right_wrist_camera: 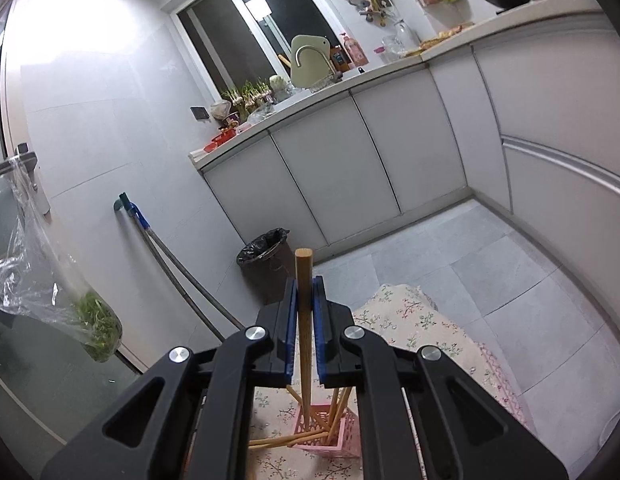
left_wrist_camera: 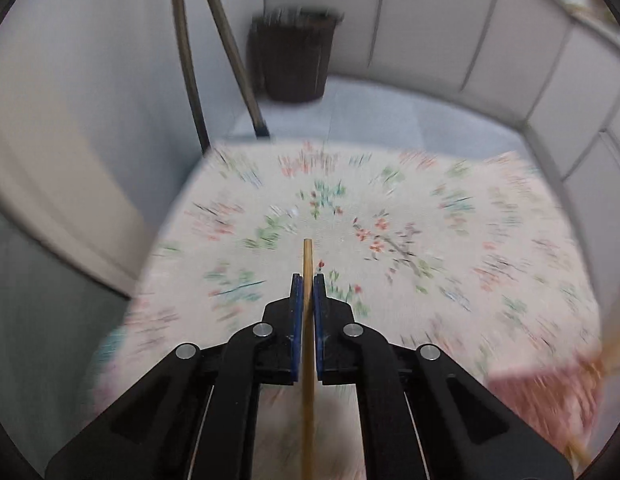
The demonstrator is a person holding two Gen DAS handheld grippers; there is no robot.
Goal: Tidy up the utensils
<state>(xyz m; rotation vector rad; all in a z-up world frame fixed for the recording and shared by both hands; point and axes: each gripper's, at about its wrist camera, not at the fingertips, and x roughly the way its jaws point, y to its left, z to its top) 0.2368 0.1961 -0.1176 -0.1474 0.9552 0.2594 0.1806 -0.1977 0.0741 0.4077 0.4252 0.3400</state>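
Note:
My left gripper (left_wrist_camera: 308,278) is shut on a wooden chopstick (left_wrist_camera: 308,258) whose end sticks out past the pads, above the floral tablecloth (left_wrist_camera: 449,248). The left wrist view is motion-blurred. My right gripper (right_wrist_camera: 306,282) is shut on another wooden chopstick (right_wrist_camera: 304,280), held upright with its lower end in the pink slotted holder (right_wrist_camera: 341,438) below. Several more chopsticks (right_wrist_camera: 288,438) stand or lean in the holder. The holder shows blurred at the lower right of the left wrist view (left_wrist_camera: 549,396).
A dark bin (right_wrist_camera: 266,258) with a black liner stands on the floor by the wall, also in the left wrist view (left_wrist_camera: 296,54). Mop handles (right_wrist_camera: 178,264) lean on the wall. White cabinets (right_wrist_camera: 349,160) and a cluttered counter lie beyond. A plastic bag of greens (right_wrist_camera: 70,312) hangs at left.

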